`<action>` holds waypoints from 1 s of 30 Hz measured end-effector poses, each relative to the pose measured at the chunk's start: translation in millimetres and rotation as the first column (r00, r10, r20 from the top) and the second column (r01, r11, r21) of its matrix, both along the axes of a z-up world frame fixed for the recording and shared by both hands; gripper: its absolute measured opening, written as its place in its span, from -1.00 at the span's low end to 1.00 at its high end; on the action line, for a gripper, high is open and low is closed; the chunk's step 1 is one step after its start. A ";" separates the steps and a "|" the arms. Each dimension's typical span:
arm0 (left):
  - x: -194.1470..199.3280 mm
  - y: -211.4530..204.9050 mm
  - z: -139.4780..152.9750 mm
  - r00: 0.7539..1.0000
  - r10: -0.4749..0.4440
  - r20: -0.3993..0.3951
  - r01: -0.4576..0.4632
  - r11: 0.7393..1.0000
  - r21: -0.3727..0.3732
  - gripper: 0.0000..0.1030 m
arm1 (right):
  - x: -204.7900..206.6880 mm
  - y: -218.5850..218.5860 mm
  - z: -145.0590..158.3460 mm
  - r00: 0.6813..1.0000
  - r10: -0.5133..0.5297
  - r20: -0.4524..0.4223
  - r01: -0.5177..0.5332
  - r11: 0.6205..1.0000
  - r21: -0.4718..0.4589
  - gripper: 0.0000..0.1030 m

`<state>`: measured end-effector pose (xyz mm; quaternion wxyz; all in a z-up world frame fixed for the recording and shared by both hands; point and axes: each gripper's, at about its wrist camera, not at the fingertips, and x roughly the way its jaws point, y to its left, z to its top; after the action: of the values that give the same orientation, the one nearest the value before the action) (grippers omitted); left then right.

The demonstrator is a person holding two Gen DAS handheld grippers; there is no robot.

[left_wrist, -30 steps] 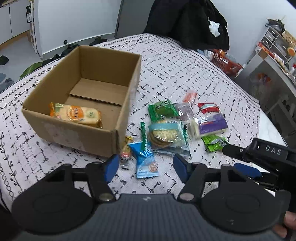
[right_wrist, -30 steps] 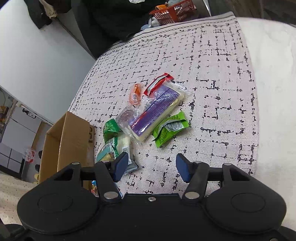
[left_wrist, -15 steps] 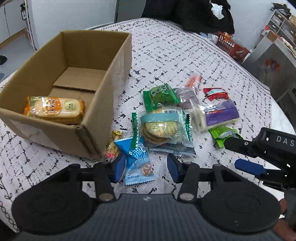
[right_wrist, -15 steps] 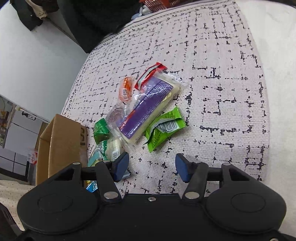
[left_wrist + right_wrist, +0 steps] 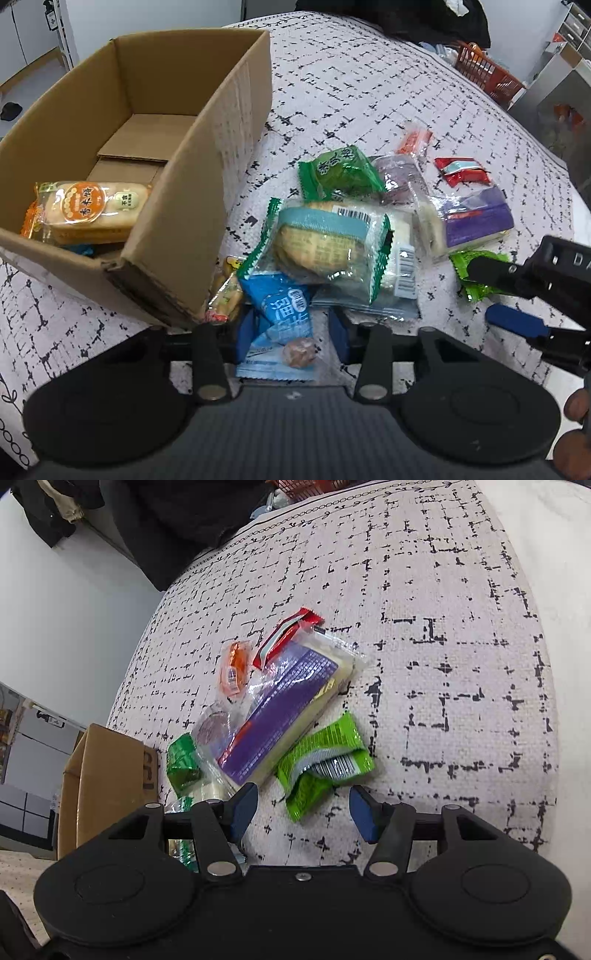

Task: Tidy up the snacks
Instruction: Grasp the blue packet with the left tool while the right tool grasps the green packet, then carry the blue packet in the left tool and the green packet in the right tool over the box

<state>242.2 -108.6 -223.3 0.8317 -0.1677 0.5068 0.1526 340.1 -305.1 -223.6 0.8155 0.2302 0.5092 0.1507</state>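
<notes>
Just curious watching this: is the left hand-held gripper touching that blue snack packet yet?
Cannot tell. In the left wrist view the blue packet lies between the closing left hand-held gripper pads, but contact isn't plain.

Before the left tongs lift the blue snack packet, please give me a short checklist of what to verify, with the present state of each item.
1. Blue packet between the left tongs: ok. The jaws have just been closing, with the packet between them.
2. Pads pressing firmly on the packet: cannot tell; a small gap seems to remain on each side.
3. Packet free to lift: not ok. Its upper end lies under the clear biscuit bag.
4. Room in the cardboard box: ok. Only the orange rice-cracker pack and a little beneath it show.
5. Right tongs clear of the left: ok. They are open, around the lime-green packet's near end.
</notes>
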 end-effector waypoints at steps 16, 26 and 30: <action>-10.5 -10.0 28.7 0.997 -0.039 0.073 0.041 0.999 -0.018 -0.44 | 20.9 17.6 -3.9 0.997 -0.034 0.069 0.042 0.992 -0.123 -0.40; -14.8 7.5 43.6 0.990 -0.003 0.140 0.006 1.000 -0.022 -0.44 | 9.8 19.2 10.0 0.996 -0.015 0.091 0.028 0.990 -0.141 -0.54; -19.0 15.3 46.7 0.988 0.012 0.156 -0.006 0.999 -0.040 -0.44 | 1.1 21.9 24.1 0.993 -0.003 0.117 0.021 0.989 -0.149 -0.54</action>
<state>223.1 -93.3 -176.7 0.8647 -0.1979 0.4422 0.1325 341.2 -283.2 -199.5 0.8597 0.1623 0.4692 0.1203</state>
